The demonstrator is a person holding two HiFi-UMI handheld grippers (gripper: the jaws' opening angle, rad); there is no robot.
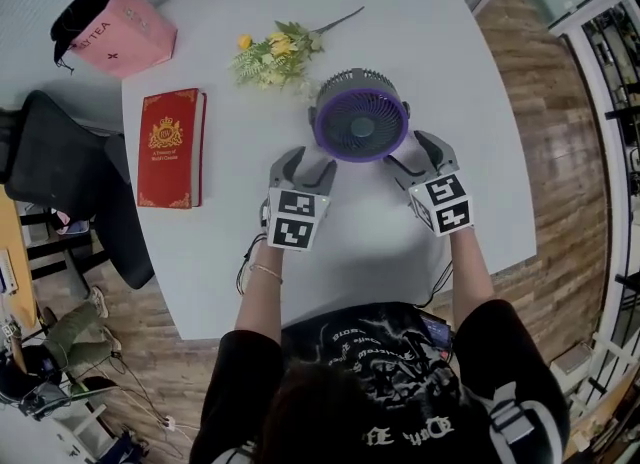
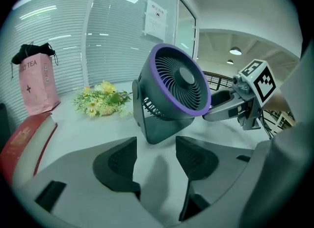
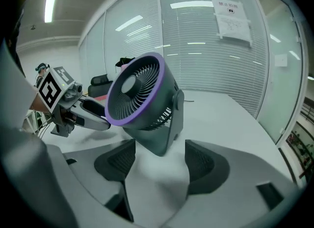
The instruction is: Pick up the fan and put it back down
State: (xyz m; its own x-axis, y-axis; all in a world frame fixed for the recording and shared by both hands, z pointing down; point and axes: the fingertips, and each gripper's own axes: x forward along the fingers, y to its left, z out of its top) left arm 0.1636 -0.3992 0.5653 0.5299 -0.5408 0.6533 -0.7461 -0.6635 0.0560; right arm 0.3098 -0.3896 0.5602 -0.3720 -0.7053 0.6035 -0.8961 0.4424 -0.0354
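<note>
Across the middle of the scene spreads a pale round-edged table [image 1: 400, 32], with wooden floor [image 1: 560, 152] showing past its right edge and a black chair [image 1: 60, 167] pushed against its left side. At the near edge stands the person, both forearms reaching out over the tabletop.

A red book [image 1: 170, 148] with a gold crest lies flat on the left part of the table. At the far left corner is a pink paper bag [image 1: 120, 27] with black fabric at its top.

The fan [image 1: 360, 117], dark grey with a purple ring round its grille, stands upright on its base near the table's middle, to the right of the book, with its face tilted up towards the person. Just beyond it, on the far left side, lies a small bunch of yellow flowers [image 1: 275, 55] with green leaves, its stem pointing far and right.

The left gripper [image 1: 307, 164] is just near and left of the fan. Its jaws are spread wide with only bare tabletop between them, and the fan's base sits past their tips, untouched. The right gripper [image 1: 412, 155] is just near and right of the fan, its jaws likewise spread wide over bare table, clear of the fan.
</note>
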